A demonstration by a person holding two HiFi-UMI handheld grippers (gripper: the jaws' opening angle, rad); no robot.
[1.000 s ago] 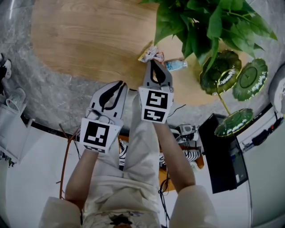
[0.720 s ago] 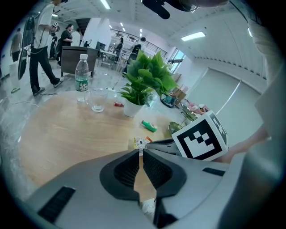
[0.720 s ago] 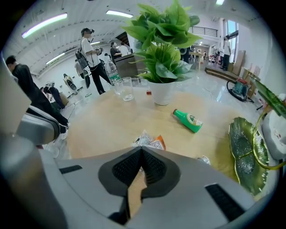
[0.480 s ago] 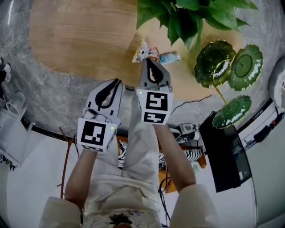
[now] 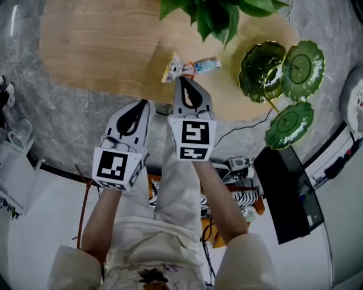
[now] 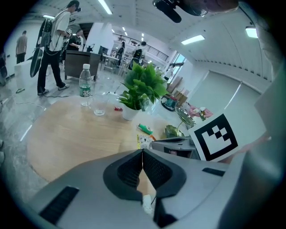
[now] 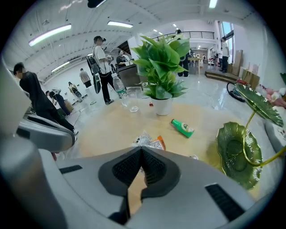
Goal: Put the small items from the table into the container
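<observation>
Wood-grain tabletop [image 5: 96, 51] carries everything I need, and I place it all from the potted plant [image 5: 210, 14]. The crinkly snack packets [image 5: 173, 67] lie just short of the plant on my side. The small green bottle [image 5: 207, 64] lies beside them, closer under its leaves. The green leaf-shaped dishes [image 5: 258, 73] stand to its right, and I take them for the container. My right gripper [image 5: 180, 80] hangs just short of the packets, jaws pressed together on nothing. My left gripper [image 5: 146, 103] sits further from the plant, likewise closed and empty. The packets look light, soft and slippery, so I'd pinch a sealed edge. The bottle looks stiff and may roll, so I'd grip across its middle.
</observation>
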